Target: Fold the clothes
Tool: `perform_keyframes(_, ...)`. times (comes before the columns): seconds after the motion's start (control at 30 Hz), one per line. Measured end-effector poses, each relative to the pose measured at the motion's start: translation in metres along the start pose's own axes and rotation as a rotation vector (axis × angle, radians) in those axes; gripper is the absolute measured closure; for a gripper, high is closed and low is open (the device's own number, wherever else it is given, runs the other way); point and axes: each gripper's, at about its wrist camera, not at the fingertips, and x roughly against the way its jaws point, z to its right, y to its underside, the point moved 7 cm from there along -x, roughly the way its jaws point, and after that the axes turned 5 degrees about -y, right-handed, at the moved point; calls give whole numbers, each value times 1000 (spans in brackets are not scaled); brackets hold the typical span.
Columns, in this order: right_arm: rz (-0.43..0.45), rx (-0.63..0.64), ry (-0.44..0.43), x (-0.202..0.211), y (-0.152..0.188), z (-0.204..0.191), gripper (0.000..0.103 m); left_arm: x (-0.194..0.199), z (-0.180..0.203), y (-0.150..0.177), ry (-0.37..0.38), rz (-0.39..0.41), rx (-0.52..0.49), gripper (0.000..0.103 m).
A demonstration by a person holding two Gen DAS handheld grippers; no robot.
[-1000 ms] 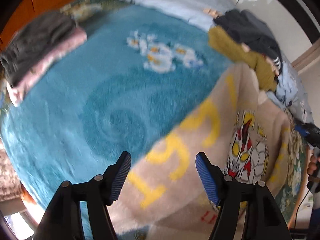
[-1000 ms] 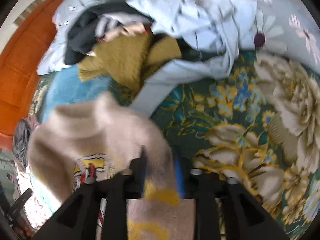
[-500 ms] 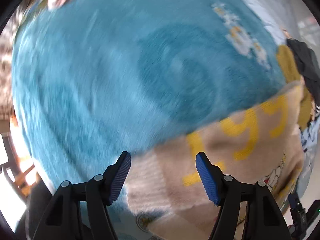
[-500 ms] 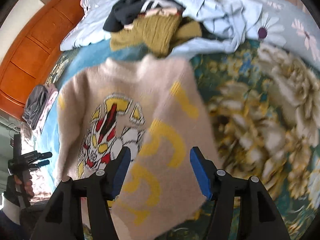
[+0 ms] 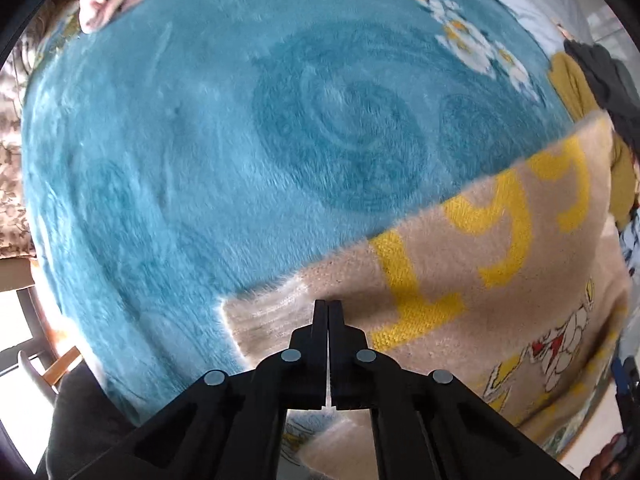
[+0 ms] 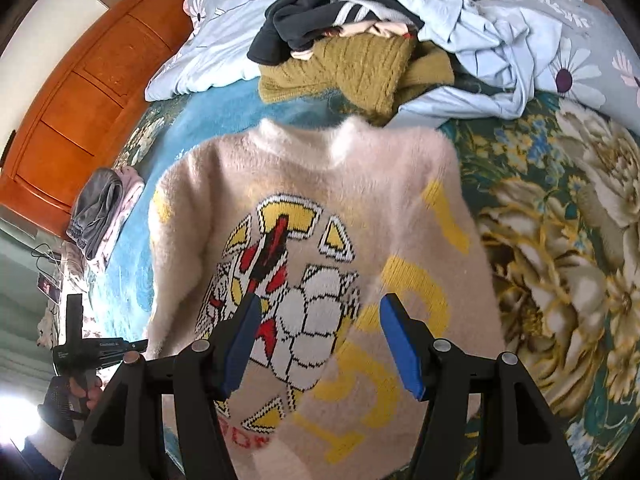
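A beige fuzzy sweater (image 6: 320, 184) with a cartoon figure and yellow numbers lies spread face up on the bed. In the left wrist view its sleeve (image 5: 480, 256) stretches across the blue blanket (image 5: 200, 140). My left gripper (image 5: 328, 308) is shut on the sleeve's cuff end. My right gripper (image 6: 320, 340) is open and empty, hovering above the sweater's lower front. The left gripper also shows in the right wrist view (image 6: 132, 346), at the far left, held in a hand.
A heap of unfolded clothes (image 6: 360, 60), olive, dark and light blue, lies beyond the sweater's collar. A folded grey and pink stack (image 6: 104, 212) sits at the bed's left edge. A floral quilt (image 6: 560, 240) covers the right side. A wooden headboard (image 6: 80, 100) stands behind.
My left gripper has closed on the sleeve cuff; it was open before. My right gripper let go of the sweater a second ago and stays open above it.
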Motion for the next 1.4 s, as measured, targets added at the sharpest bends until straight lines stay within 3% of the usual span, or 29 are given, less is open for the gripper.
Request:
perform_keyframes(0.1, -6, 5, 6, 2, 3, 0, 40, 16, -12, -11, 12, 61, 64, 103)
perform_keyframes(0.27, -13, 5, 25, 4, 6, 6, 40, 38, -37, -25, -45, 156, 118, 103)
perform_keyframes(0.43, -13, -30, 43, 7, 7, 17, 40, 74, -80, -67, -240, 373, 92, 103)
perform_keyframes(0.53, -13, -27, 52, 12, 9, 21, 40, 84, -102, -84, -260, 445, 166, 103)
perform_keyframes(0.63, -41, -19, 49, 10, 18, 22, 40, 67, -115, -86, -216, 405, 220, 103)
perform_keyframes(0.83, -122, 29, 39, -14, 43, 3, 40, 62, -82, -87, -126, 367, 218, 102)
perform_keyframes(1.1, -94, 234, 194, -39, 48, -34, 40, 104, -25, -74, -67, 460, 23, 102)
perform_keyframes(1.2, -80, 335, 337, -37, 46, -38, 40, 107, -16, -67, -67, 449, -12, 102)
perform_keyframes(1.27, -93, 253, 385, -35, 45, -22, 40, 106, -14, -67, -57, 442, -15, 102)
perform_keyframes(1.4, -121, 99, 398, -43, 50, -4, 40, 103, -14, -66, -32, 427, -7, 102)
